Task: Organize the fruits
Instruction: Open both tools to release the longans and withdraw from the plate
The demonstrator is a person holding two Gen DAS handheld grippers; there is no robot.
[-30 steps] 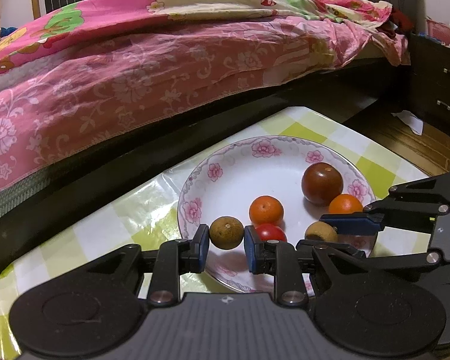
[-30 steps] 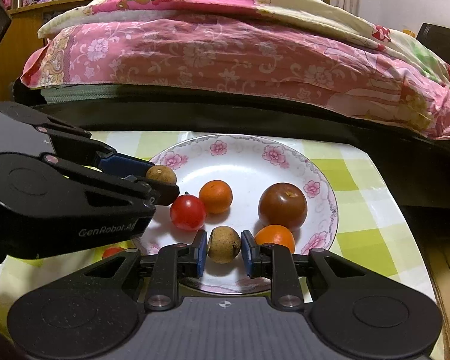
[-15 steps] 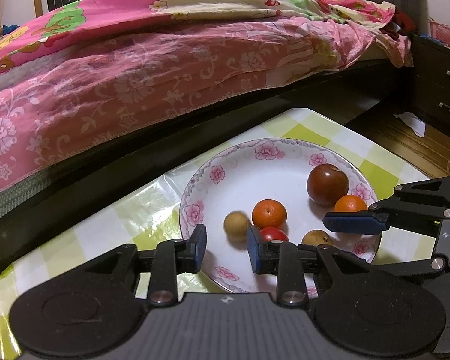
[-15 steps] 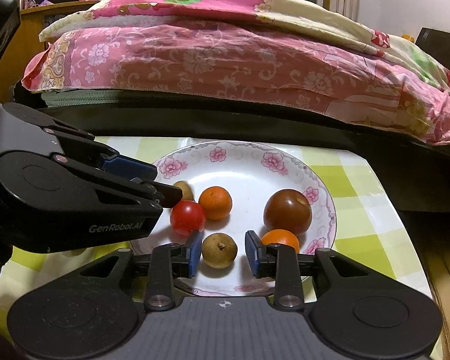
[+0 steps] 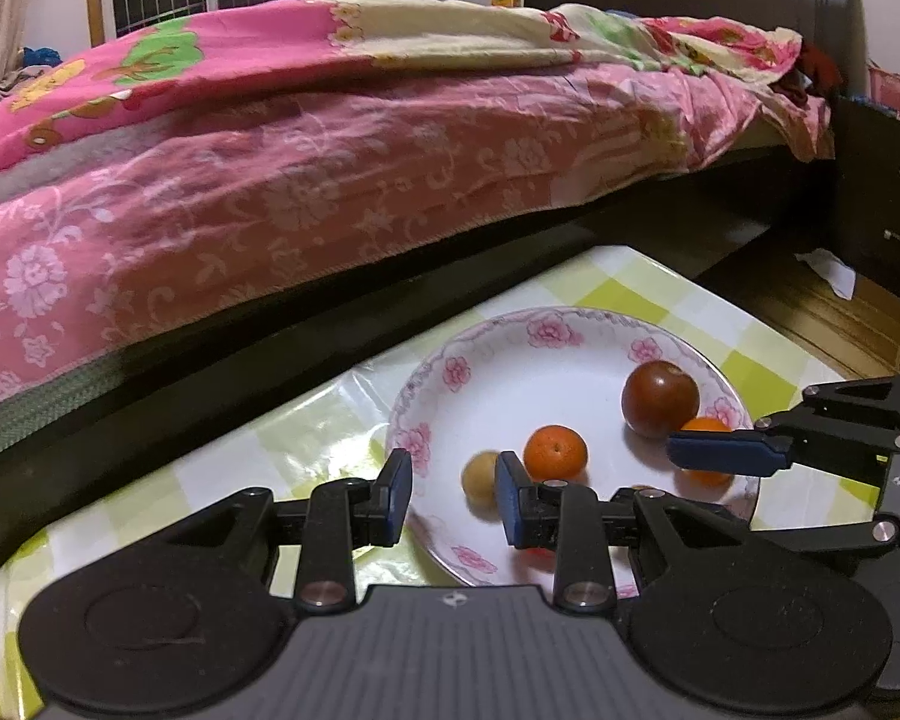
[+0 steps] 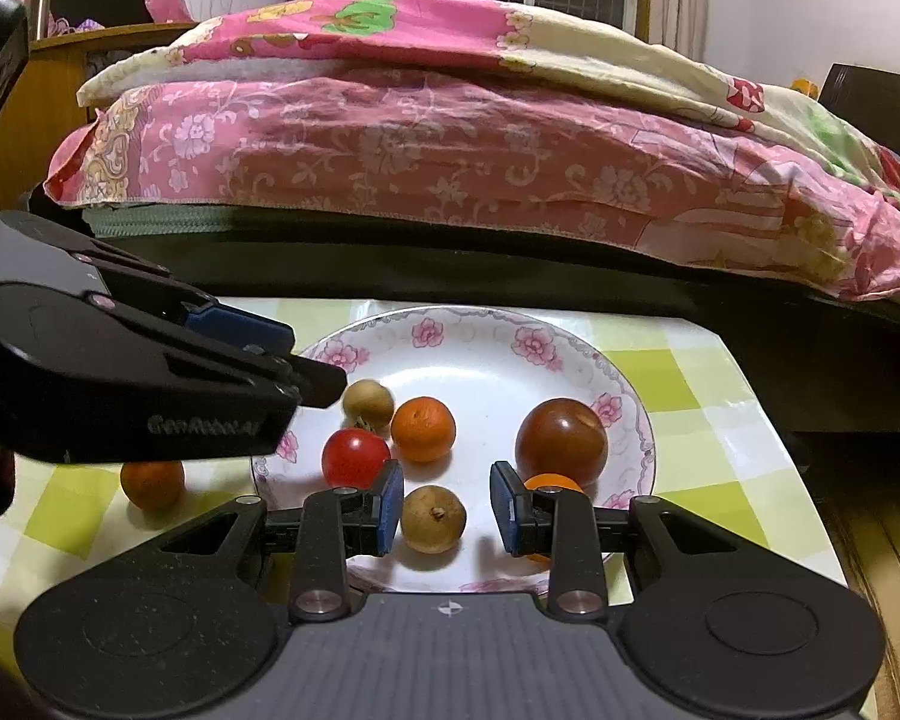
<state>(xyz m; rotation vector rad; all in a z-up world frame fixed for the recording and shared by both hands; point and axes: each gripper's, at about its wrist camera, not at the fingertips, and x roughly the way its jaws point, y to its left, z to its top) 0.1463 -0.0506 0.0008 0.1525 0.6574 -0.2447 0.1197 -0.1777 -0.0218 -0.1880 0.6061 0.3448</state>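
Both your grippers stand released over the plate (image 6: 624,396); the loose orange (image 6: 152,483) lies off it, beneath your left gripper (image 6: 294,354), far left of your right gripper (image 6: 447,507).

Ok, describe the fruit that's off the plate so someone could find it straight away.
Start at the flowered plate on the checked tablecloth. Look just beyond its left rim, under the left gripper: an orange fruit sits alone on the cloth. It is the only fruit outside the plate.

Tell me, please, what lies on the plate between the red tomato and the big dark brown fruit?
In the right wrist view, an orange sits between the red tomato and the dark brown fruit.
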